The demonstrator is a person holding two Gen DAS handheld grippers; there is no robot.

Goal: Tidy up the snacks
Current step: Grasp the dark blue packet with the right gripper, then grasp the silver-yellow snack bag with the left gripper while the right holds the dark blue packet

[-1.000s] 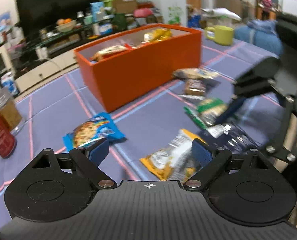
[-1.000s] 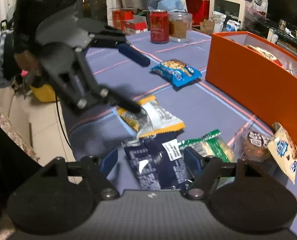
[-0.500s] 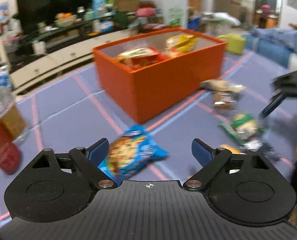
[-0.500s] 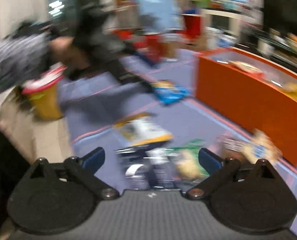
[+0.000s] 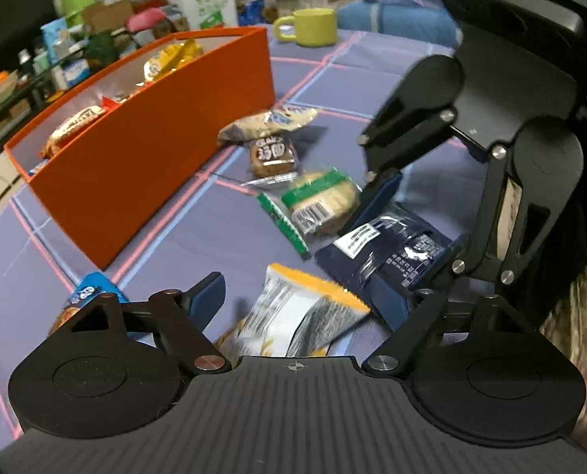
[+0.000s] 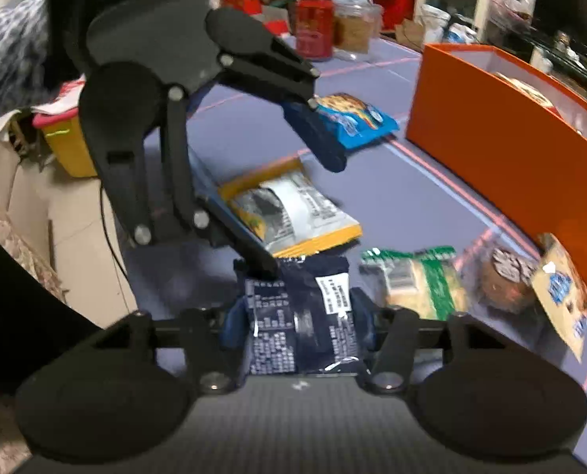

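Observation:
A dark blue snack packet point(image 6: 301, 324) lies on the purple checked cloth. My right gripper point(image 6: 299, 326) is closing, and its pads press the packet's two sides. The left wrist view shows this right gripper point(image 5: 396, 237) astride the same packet point(image 5: 388, 245). A yellow and white packet point(image 5: 301, 316) lies between the fingers of my left gripper point(image 5: 301, 294). Those jaws are closing, and the left pad stands apart from the wrapper. From the right wrist I see the left gripper point(image 6: 301, 215) slanting down over that packet point(image 6: 293, 213). The orange box point(image 5: 135, 150) holds several snacks.
Loose on the cloth are a green packet point(image 5: 317, 201), a brown cookie packet point(image 5: 271, 154), a tan packet point(image 5: 266, 122) and a blue cookie packet point(image 6: 352, 118). A green mug point(image 5: 313, 25) stands far off. A red can point(image 6: 313, 27) and a jar point(image 6: 352, 27) stand at the other end.
My left gripper swung over to the blue cookie packet and back over the yellow packet, its jaws narrowing. The right jaws spread wide, then closed onto the dark blue packet.

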